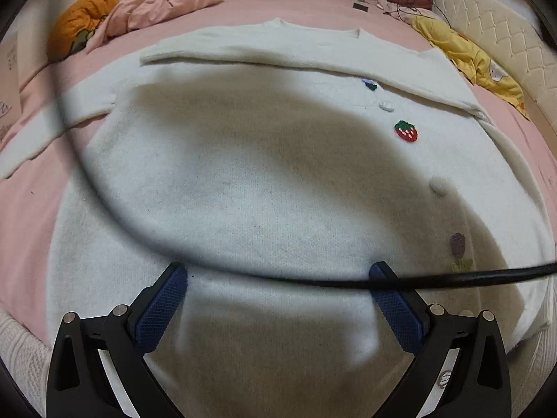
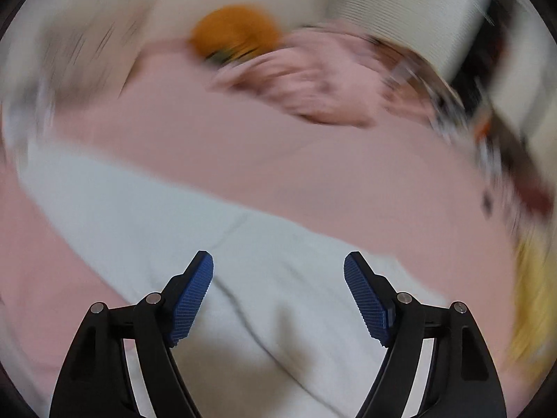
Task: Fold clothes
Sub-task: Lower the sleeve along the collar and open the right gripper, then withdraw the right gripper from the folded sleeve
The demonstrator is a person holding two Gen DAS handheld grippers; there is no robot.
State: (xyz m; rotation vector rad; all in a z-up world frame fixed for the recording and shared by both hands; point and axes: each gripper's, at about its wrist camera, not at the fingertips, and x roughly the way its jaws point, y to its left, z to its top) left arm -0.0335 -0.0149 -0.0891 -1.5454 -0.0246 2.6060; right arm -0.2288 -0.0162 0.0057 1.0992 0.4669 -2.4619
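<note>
Left wrist: cardigan (image 1: 243,181) spread beneath gaping left gripper (image 1: 278,275).

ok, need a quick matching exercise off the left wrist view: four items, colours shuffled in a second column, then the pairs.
Column 1:
1. cardigan
2. strawberry patch
3. bed sheet
4. crumpled garment at far left

Column 2:
A. orange
B. pink
C. cream white
D. red with a green top

Pairs: 1-C, 2-D, 3-B, 4-A
</note>
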